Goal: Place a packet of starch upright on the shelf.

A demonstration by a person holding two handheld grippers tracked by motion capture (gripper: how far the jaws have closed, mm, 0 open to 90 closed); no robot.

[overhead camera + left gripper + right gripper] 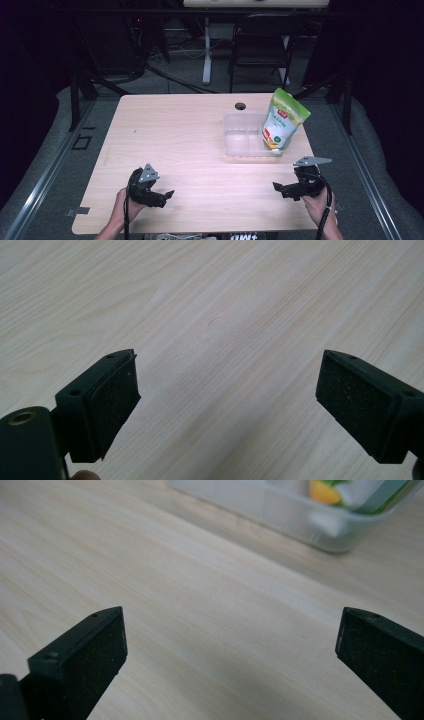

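Note:
A green and white snack pouch [283, 120] stands tilted in the right end of a clear plastic bin [240, 135] on the wooden table [175, 140]. My left gripper [167, 195] hovers low near the front left of the table, open, with bare wood between its pads [112, 400]. My right gripper [278, 188] sits near the front right edge, open and holding nothing. In the right gripper view the bin's corner [320, 525] and the pouch's bottom [325, 490] lie ahead, beyond the jaws.
A small dark grommet hole [240, 106] sits at the table's back edge behind the bin. A folding chair [260, 45] and a table leg [206, 50] stand on the floor beyond. Dark floor surrounds the table.

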